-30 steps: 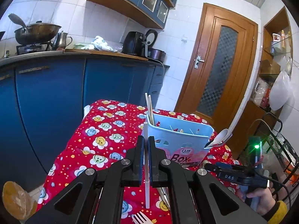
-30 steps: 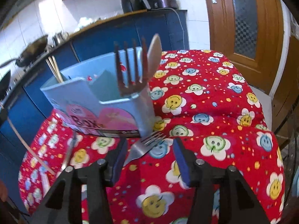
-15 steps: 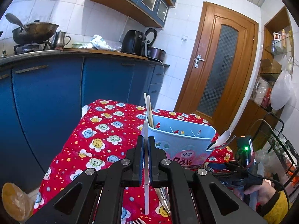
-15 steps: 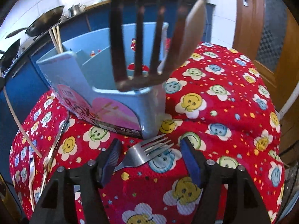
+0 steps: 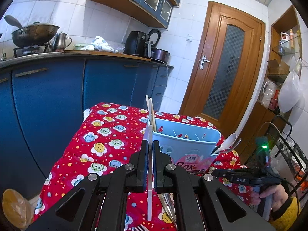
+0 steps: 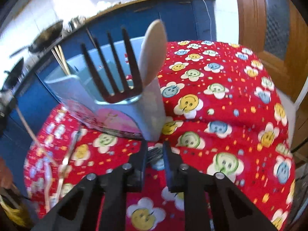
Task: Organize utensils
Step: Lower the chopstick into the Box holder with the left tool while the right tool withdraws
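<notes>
Right gripper (image 6: 155, 154) jaws closing round fork (image 6: 154, 155) before box (image 6: 107, 96), probably at tines; thin, stiff, slippery. Left gripper (image 5: 148, 165) jaws clamped on chopstick (image 5: 149, 173).

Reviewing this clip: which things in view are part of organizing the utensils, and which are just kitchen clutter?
Job:
- blue utensil box
- white chopstick in left gripper
- fork on the cloth, right gripper closing around it
- fork and spoon already in the box

Clutter:
- wok
- kettle
- air fryer
</notes>
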Tool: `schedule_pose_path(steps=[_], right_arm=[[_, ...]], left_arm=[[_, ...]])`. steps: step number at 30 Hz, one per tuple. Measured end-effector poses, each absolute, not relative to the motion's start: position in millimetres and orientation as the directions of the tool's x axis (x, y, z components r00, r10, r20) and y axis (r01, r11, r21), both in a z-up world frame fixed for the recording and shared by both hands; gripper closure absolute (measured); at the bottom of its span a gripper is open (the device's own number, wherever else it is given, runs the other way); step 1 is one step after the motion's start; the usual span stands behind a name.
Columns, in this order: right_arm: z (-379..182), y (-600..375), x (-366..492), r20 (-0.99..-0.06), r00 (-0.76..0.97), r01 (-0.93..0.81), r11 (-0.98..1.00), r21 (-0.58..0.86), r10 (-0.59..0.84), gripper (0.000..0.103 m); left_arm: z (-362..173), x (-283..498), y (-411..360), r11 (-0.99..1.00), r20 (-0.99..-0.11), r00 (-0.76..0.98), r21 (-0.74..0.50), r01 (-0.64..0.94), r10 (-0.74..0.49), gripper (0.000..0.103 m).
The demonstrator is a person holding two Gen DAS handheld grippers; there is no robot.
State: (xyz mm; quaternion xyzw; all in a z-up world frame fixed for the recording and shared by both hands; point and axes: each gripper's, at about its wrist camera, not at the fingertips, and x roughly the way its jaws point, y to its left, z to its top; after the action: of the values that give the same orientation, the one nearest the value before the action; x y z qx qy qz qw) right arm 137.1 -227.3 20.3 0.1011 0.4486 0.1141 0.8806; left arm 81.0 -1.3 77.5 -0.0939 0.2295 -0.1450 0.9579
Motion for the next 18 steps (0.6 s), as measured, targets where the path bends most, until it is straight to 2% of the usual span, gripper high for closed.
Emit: schedule_pose_path(steps=[9, 18], right_arm=[[43, -224, 99, -0.636, 0.639, -0.107, 0.869, 0.484, 0.433, 0.096], [88, -213, 68, -0.486, 0.736, -0.162, 0.820, 0.549, 0.471, 0.099]], left_arm=[[81, 76, -4, 0.932, -0.417, 0.841, -0.260, 0.253, -0.345, 0.099], [92, 68, -6, 0.926, -0.390, 0.848, -0.262, 0.271, -0.359, 0.099]])
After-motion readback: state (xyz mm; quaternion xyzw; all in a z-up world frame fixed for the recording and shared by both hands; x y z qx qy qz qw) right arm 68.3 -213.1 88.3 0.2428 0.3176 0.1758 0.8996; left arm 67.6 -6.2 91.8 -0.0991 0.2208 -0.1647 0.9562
